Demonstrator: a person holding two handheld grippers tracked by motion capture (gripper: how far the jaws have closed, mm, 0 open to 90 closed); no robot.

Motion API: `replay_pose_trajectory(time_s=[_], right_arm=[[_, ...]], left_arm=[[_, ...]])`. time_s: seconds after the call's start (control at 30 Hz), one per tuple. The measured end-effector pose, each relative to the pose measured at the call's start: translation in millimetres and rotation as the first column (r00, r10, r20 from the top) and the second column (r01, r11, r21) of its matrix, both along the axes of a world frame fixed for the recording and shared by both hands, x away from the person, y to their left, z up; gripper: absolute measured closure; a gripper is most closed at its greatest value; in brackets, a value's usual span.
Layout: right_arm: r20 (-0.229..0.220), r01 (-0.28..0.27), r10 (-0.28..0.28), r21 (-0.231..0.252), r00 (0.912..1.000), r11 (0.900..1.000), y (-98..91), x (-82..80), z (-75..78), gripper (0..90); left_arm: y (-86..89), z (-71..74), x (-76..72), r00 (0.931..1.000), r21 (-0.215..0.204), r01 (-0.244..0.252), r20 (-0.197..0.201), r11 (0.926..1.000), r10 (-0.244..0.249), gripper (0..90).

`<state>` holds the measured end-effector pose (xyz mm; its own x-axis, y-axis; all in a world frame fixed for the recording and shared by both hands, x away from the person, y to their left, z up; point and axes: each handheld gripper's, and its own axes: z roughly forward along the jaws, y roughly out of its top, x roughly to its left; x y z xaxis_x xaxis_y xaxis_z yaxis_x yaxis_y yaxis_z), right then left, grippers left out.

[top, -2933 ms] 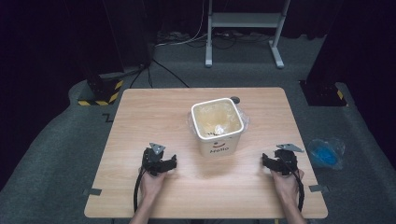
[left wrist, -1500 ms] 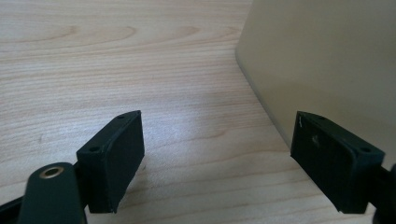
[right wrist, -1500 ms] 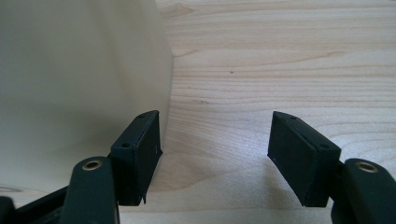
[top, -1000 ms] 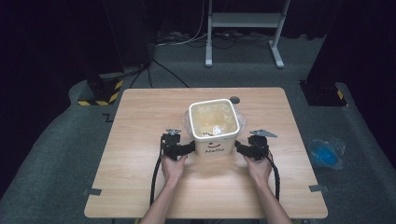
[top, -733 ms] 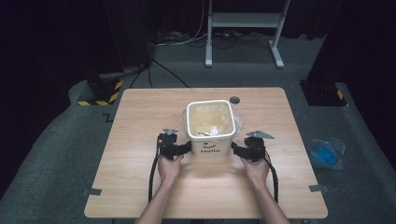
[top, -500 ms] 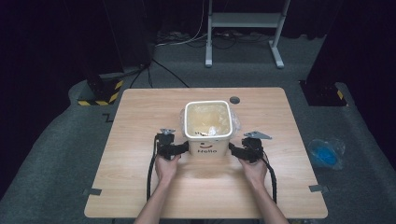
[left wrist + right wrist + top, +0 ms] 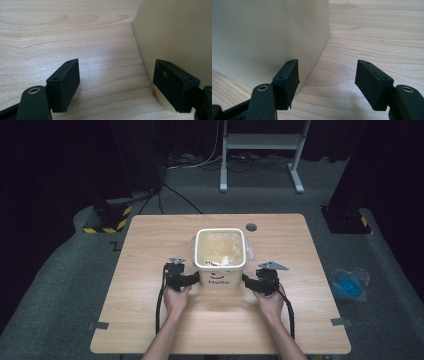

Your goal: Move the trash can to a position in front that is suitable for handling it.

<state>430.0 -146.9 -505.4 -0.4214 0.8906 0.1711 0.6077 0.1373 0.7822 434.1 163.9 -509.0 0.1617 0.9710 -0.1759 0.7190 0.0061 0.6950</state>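
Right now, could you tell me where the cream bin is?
In the high view the cream bin stands mid-table, slightly toward the person, between the left gripper and right gripper.

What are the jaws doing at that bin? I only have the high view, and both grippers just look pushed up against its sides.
Observer: The left gripper is open. Between its pads there is just bare table.
Operator: So it isn't gripping the bin?
Observer: No. The bin lies outside the gap; one jaw sits against its wall, low down by the rounded corner.
Operator: And the other side?
Observer: The right gripper is open too, with one jaw close against the bin's wall and the other out over the wood, well apart from it.
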Motion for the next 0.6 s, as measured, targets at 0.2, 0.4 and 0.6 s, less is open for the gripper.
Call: replay_pose_trajectory(time_s=[0.2, 0.4, 0.6], right_arm=[[-0.012, -0.006, 0.006, -0.011, 0.9999, 0.9999, 2.3, -1.3, -1.6, 32.2], [-0.012, 0.002, -0.002, -0.04, 0.9999, 0.9992, -3.2, -3.2, -2.2, 30.9], [-0.022, 0.03, -0.032, -0.082, 0.9992, 0.9961, -22.2, -7.1, -5.8, 32.1]], left_arm=[[4.2, 0.0, -1.6, 0.9999, 0.02, -0.004, -0.012, 0.9998, 0.004, 19.3], [10.8, -1.1, -8.5, 0.9999, 0.025, -0.015, 0.0, 0.9996, 0.015, 19.5], [19.5, -3.7, -15.3, 0.9998, 0.048, -0.011, -0.013, 0.9988, 0.012, 17.9]])
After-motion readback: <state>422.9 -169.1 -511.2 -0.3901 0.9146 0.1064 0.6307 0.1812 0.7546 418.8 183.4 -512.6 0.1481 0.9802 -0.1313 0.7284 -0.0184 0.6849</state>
